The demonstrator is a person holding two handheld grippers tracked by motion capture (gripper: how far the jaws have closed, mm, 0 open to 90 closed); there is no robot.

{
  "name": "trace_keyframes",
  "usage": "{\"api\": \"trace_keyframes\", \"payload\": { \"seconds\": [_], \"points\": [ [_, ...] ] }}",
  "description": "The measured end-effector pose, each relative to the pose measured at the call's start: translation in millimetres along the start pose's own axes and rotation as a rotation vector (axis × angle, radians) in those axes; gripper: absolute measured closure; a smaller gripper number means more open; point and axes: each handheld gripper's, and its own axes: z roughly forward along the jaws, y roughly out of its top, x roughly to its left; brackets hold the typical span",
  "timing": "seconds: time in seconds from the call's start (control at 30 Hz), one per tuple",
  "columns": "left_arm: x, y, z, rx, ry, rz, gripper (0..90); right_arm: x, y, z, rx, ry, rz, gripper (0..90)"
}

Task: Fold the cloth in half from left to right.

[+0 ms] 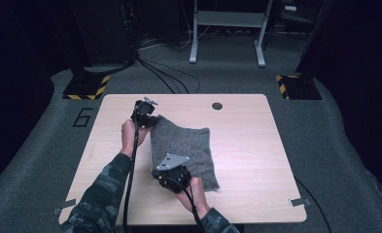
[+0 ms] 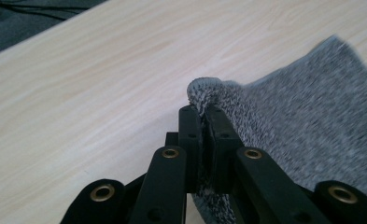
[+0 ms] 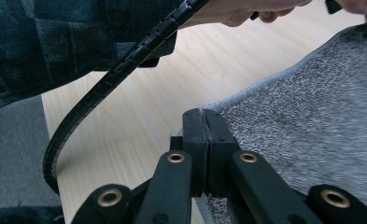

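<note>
While both grippers pinch the grey knitted cloth (image 1: 186, 150) along its left edge, the left gripper (image 1: 148, 119) clamps the far corner and the right gripper (image 1: 173, 178) the near one; the cloth spreads rightward from them over the surface (image 1: 247, 145).

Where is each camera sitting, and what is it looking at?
High view: sits above the table, looking forward and down at the grey knit cloth; forearms and both hands show.
Left gripper view: rides the left claw, looking along its jaws pinching a cloth corner.
Right gripper view: rides the right claw, clamped on the cloth's edge; a sleeve and the other hand show.
All three share cloth and table.
</note>
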Motion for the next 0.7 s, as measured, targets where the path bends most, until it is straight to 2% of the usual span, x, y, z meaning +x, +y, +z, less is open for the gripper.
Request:
{"api": "trace_keyframes", "payload": {
  "seconds": [0.13,0.23,0.37,0.5,0.6,0.7],
  "points": [
    [-9.4,11.5,2.9,0.028,0.011,0.023,85.7,-5.4,-3.3,-13.6,-0.024,-0.016,0.022,89.6],
    [-20.4,17.0,14.6,0.057,-0.009,0.030,85.6,-10.6,-10.4,-20.5,-0.019,-0.030,0.047,89.6],
    [-37.9,23.2,31.9,0.069,-0.039,0.035,85.5,-20.5,-26.7,-30.8,0.007,-0.057,0.075,89.6],
    [-45.7,27.0,40.2,0.085,-0.051,0.045,85.3,-25.1,-34.7,-35.0,0.024,-0.073,0.083,89.5],
    [-53.3,30.6,50.1,0.093,-0.063,0.043,85.2,-33.0,-45.6,-41.4,0.032,-0.102,0.113,89.5],
    [-56.6,32.0,54.3,0.093,-0.069,0.036,85.2,-39.7,-52.4,-45.5,0.049,-0.113,0.123,89.5]
  ]
}}
